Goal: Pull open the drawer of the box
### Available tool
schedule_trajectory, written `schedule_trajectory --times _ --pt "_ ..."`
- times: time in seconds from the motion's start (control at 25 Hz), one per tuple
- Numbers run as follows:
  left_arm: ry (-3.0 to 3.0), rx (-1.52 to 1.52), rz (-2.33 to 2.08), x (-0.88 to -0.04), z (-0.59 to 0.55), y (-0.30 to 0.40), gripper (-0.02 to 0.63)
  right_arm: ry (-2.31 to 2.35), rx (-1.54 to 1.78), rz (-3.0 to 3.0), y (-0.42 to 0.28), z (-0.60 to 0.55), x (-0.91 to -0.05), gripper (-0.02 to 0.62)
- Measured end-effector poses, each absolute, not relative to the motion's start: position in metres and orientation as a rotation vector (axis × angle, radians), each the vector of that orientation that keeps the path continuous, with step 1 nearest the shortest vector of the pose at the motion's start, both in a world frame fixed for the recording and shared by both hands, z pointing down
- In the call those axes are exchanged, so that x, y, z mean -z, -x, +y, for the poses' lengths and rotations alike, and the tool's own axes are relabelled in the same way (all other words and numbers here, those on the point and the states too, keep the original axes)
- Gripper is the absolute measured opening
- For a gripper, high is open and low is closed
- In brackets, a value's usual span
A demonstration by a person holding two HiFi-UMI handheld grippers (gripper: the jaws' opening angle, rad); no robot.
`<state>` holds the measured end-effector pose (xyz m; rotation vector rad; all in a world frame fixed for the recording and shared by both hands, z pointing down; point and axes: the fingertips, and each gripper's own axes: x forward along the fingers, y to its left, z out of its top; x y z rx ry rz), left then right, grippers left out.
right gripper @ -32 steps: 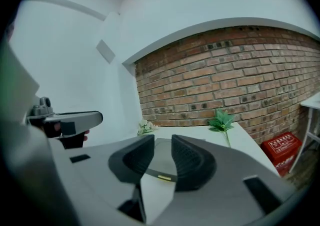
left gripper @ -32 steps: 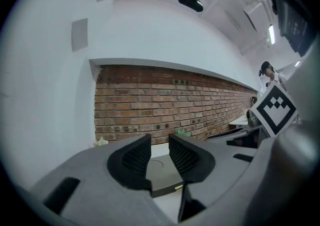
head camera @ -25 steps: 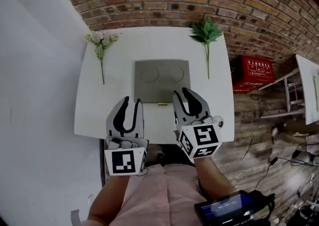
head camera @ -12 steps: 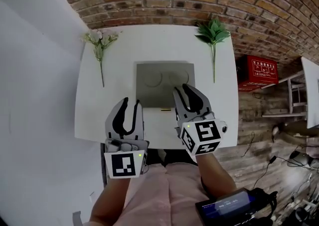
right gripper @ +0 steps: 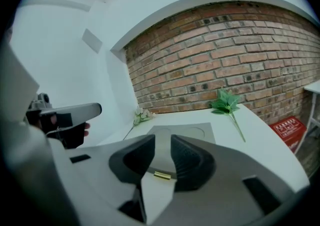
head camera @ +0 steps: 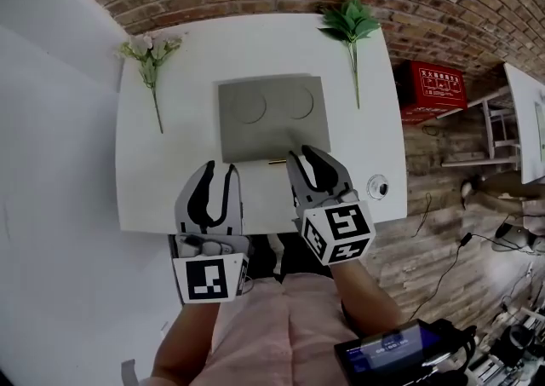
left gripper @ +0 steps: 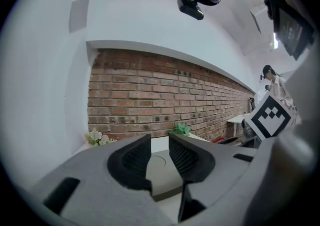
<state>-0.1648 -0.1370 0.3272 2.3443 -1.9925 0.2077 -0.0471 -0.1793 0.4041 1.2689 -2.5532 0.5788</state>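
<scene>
A flat grey box point(head camera: 272, 116) with two round marks on its lid lies in the middle of the white table point(head camera: 170, 188). A small gold drawer handle point(head camera: 275, 161) sticks out of the box's near side. My right gripper point(head camera: 305, 154) hovers at that near edge, just right of the handle. Its jaws have just been closing a little but stand open with nothing pressed between them. In the right gripper view the handle point(right gripper: 162, 175) shows low in the gap between the jaws. My left gripper point(head camera: 220, 169) is open and empty over the table, left of the handle, pointing at the box point(left gripper: 162, 170).
A white flower sprig point(head camera: 149, 56) lies left of the box and a green leafy sprig point(head camera: 351, 22) to its right. A small round white object point(head camera: 377, 187) sits near the table's right front corner. A red crate point(head camera: 434, 86) stands on the floor by the brick wall.
Both grippers have sunk toward the table's front part. The right gripper's tips now reach the box's near edge, and its jaws have narrowed slightly.
</scene>
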Motion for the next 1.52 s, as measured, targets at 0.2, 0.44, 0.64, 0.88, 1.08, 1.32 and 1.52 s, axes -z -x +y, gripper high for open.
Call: schedule_trajectory --times 0.2,0.44,0.64,0.88,1.08,1.32,1.52 --pt "-2.360 -0.214 -1.936 -0.342 -0.131 0.157 0.107 -1.260 -0.705 -2.504 0.045 -0.153 -0.434 0.104" --pt "-2.363 -0.235 -1.878 -0.363 -0.130 0.151 0.108 -1.253 -0.770 -2.439 0.040 -0.140 -0.466 0.104" --pt "-2.367 -0.258 -1.861 -0.371 -0.138 0.150 0.109 -1.241 -0.820 -2.411 0.040 -0.143 -0.482 0.104" --pt "-2.345 -0.289 -1.856 -0.383 -0.155 0.154 0.110 -1.170 -0.921 -2.399 0.048 -0.151 -0.499 0.104" --pt "-2.345 -0.308 -1.850 -0.388 -0.168 0.152 0.114 -1.088 -1.132 -2.357 0.052 -0.152 -0.513 0.092" --pt "-2.324 -0.322 -1.847 -0.396 -0.180 0.152 0.114 -0.993 -1.334 -2.315 0.055 -0.160 -0.521 0.094" --pt "-2.306 -0.331 -1.856 -0.402 -0.186 0.153 0.115 -0.938 -1.374 -2.307 0.061 -0.163 -0.526 0.094"
